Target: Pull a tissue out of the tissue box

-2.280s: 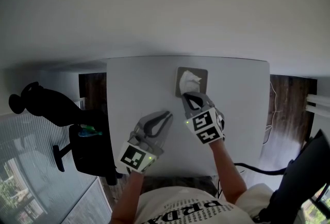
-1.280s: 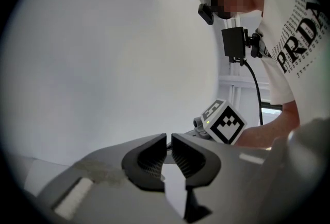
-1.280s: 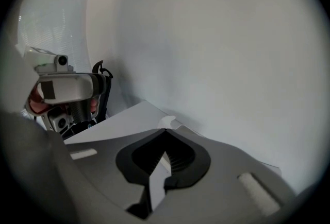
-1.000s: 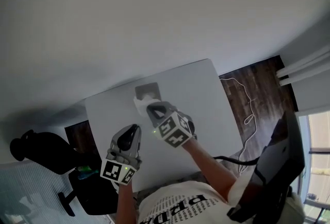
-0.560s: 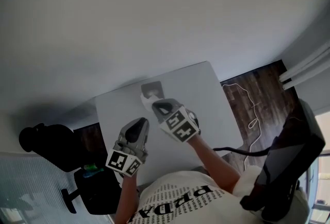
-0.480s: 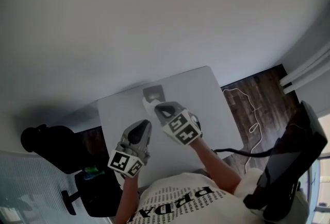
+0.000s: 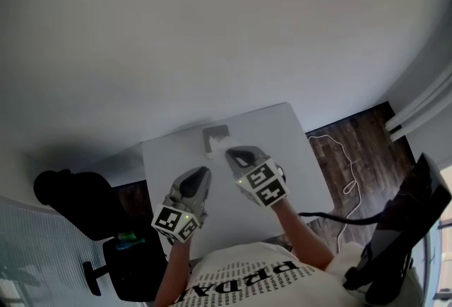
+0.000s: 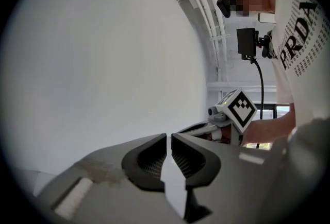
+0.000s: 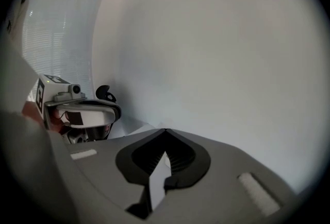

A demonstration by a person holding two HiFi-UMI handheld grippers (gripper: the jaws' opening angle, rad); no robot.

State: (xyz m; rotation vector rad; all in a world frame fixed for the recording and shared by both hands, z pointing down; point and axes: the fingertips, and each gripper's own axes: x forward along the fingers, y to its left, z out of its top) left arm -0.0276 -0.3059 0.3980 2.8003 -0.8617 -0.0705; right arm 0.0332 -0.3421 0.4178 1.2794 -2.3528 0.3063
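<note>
A small grey tissue box (image 7: 215, 133) stands near the far edge of the white table (image 7: 282, 136). My right gripper (image 7: 230, 153) hangs above the table just in front of the box, shut on a white tissue (image 7: 210, 152) that trails from its tip towards the box. In the right gripper view the jaws (image 9: 165, 133) meet at their tips. To the left and nearer to me, my left gripper (image 7: 202, 172) is shut with nothing in it. Its jaws (image 8: 168, 138) stand almost together, pointing level at the white wall.
A black chair (image 7: 67, 203) stands left of the table. A thin cable (image 7: 340, 157) lies on the wooden floor at the right, beside a dark screen-like object (image 7: 406, 235). A plain white wall (image 7: 212, 30) rises behind the table.
The right gripper has lifted away from the box, drawing the tissue with it. The left gripper has risen a little. The head view has shifted, so the table sits lower in the picture.
</note>
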